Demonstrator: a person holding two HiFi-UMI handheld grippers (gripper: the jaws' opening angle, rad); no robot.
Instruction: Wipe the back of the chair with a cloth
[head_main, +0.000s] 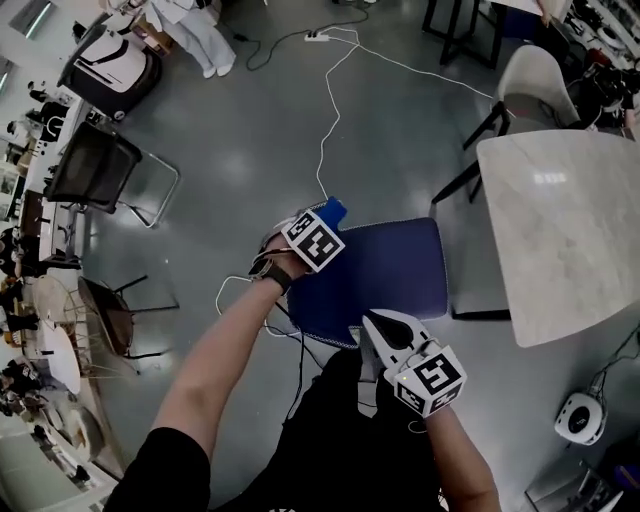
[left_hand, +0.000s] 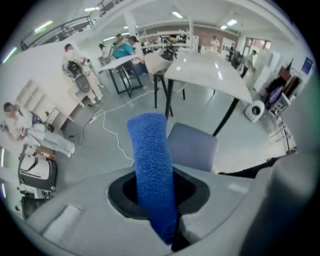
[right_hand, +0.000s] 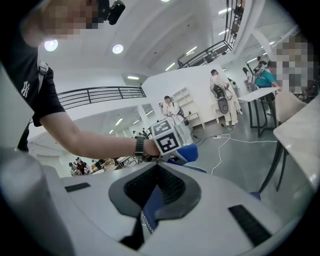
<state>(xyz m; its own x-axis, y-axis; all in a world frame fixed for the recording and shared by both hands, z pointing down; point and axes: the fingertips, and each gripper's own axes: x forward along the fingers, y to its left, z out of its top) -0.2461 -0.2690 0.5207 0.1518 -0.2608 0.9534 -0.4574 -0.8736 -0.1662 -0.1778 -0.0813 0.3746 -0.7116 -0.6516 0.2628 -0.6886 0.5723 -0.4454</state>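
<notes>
Gripping the blue cloth (left_hand: 150, 160) in the left gripper (head_main: 322, 222), pinched tight near its lower end and poking up past the tips. Sitting at the far left corner of the blue chair (head_main: 390, 270), with a white cable (head_main: 330, 110) trailing off across the grey floor (head_main: 250, 130). Biting down with the right gripper (right_hand: 155, 195) on the chair's near edge, blue fabric and white stitching clamped between. Pale marble tabletop (head_main: 570, 230) just right of the chair.
</notes>
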